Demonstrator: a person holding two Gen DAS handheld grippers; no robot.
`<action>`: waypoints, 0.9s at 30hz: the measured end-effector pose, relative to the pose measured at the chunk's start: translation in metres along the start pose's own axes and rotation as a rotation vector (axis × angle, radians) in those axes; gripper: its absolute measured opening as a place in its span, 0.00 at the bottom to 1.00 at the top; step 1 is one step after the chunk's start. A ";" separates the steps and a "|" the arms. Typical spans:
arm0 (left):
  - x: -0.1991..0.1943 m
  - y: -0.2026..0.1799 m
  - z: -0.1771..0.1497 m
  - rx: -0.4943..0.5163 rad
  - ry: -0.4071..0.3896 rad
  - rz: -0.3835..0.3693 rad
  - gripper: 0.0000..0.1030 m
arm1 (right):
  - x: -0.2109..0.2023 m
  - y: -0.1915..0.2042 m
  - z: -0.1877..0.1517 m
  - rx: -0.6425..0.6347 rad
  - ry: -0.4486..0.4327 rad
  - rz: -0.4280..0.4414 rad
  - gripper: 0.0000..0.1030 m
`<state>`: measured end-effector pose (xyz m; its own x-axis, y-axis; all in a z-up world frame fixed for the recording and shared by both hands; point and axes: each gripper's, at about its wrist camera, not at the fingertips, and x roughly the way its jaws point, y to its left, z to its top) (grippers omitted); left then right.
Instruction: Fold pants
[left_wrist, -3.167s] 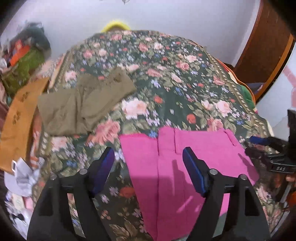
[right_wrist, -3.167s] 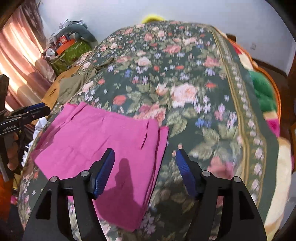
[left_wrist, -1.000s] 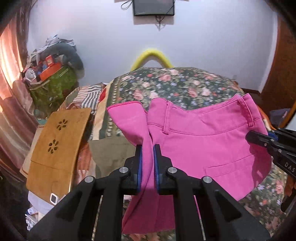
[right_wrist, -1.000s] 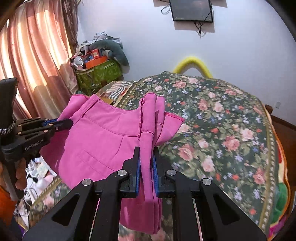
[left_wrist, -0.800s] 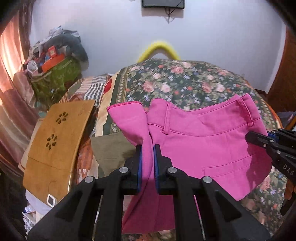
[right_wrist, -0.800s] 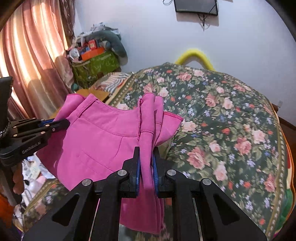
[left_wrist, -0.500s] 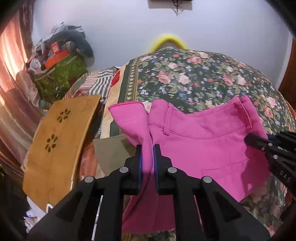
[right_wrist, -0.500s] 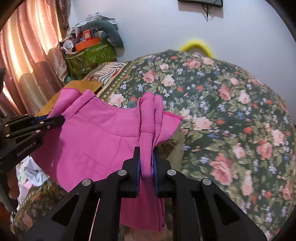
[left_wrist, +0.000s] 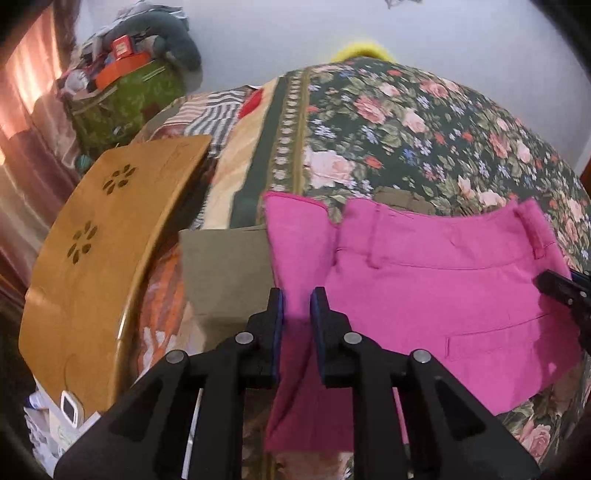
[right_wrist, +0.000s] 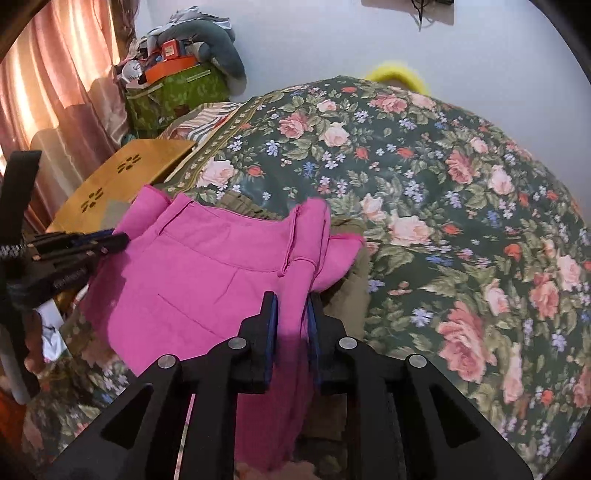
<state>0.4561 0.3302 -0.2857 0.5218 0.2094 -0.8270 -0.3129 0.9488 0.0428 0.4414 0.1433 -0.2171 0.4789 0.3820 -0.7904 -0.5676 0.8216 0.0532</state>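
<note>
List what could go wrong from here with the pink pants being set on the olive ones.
1. Both grippers, left gripper and right gripper, are opening with the pink pants between their jaws; one bunched corner may flop and spoil the fold.
2. The pink pants overlap the olive pants unevenly and might rumple them.
3. The stack lies near the bed edge and could slide off.

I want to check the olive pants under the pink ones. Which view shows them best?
The left wrist view: the olive pants show a broad flat panel beside the pink pants. The right wrist view shows only narrow olive strips.
</note>
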 end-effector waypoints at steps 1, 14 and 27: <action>-0.001 0.002 -0.001 0.001 0.003 0.001 0.17 | -0.004 -0.001 -0.002 -0.002 -0.001 -0.010 0.14; -0.097 0.010 -0.025 0.079 -0.034 0.024 0.17 | -0.095 -0.023 -0.015 0.037 -0.059 -0.015 0.25; -0.350 -0.021 -0.054 0.045 -0.402 -0.126 0.17 | -0.317 0.052 -0.036 -0.062 -0.501 0.068 0.25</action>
<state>0.2369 0.2243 -0.0278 0.8249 0.1578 -0.5429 -0.1961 0.9805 -0.0130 0.2360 0.0501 0.0147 0.6930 0.6026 -0.3957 -0.6402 0.7668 0.0464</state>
